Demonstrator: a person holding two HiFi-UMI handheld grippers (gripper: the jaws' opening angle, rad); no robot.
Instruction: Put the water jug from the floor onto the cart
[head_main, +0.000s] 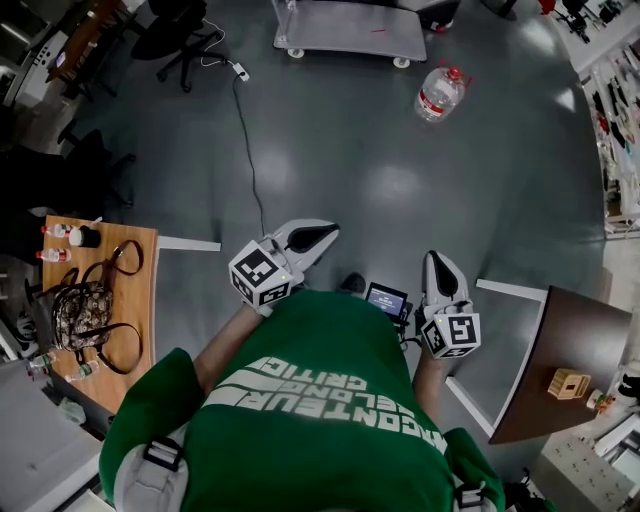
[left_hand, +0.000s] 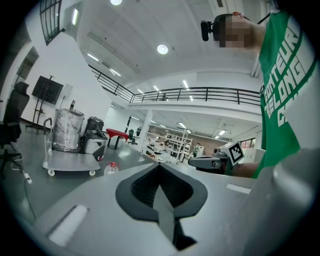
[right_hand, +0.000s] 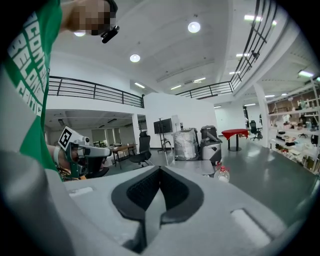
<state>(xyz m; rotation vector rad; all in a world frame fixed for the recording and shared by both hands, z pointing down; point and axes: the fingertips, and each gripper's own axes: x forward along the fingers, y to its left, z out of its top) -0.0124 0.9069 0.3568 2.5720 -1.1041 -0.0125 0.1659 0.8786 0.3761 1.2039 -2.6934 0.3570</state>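
A clear plastic water jug (head_main: 440, 93) with a red cap and red label band stands upright on the grey floor at 1 o'clock in the head view, near but apart from the flat grey cart (head_main: 350, 28), on white casters at 12 o'clock.

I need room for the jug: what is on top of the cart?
The cart deck shows bare grey in the head view, with one small red mark; its far end is cropped.
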